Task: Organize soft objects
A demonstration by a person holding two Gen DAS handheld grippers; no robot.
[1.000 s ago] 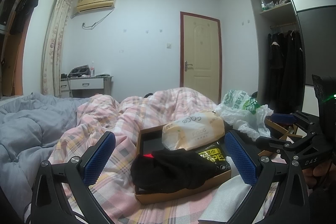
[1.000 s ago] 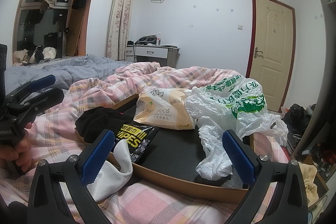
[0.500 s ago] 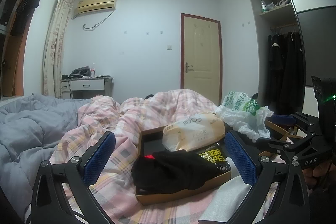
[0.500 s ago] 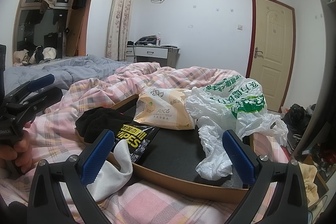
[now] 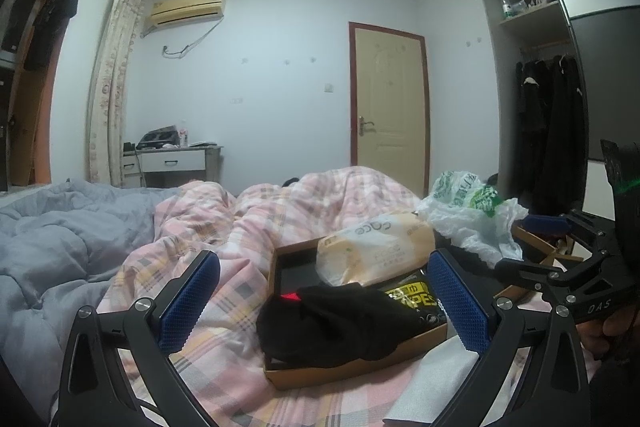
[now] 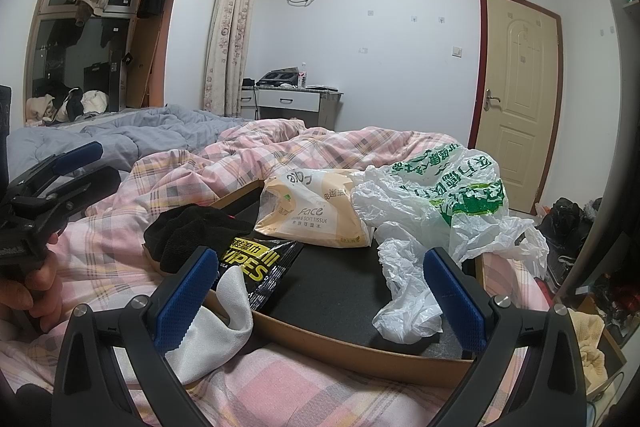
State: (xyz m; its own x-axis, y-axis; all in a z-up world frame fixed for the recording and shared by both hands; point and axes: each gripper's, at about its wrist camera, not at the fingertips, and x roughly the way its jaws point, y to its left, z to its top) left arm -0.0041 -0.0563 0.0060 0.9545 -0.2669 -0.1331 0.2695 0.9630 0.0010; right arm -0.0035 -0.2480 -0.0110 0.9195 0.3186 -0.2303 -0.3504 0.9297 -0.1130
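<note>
Black sock (image 5: 336, 323) lies in cardboard tray (image 6: 360, 341) on pink plaid quilt (image 5: 224, 251), beside wipes pack (image 6: 256, 267); white sock (image 6: 216, 311) hangs over rim. Nothing shifted since second ago. Left gripper (image 5: 324, 299), right gripper (image 6: 320, 291) both spread, empty; sorting paused or done.

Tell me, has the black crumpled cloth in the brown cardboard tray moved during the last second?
No. The black cloth keeps its place against the cardboard tray.
</note>
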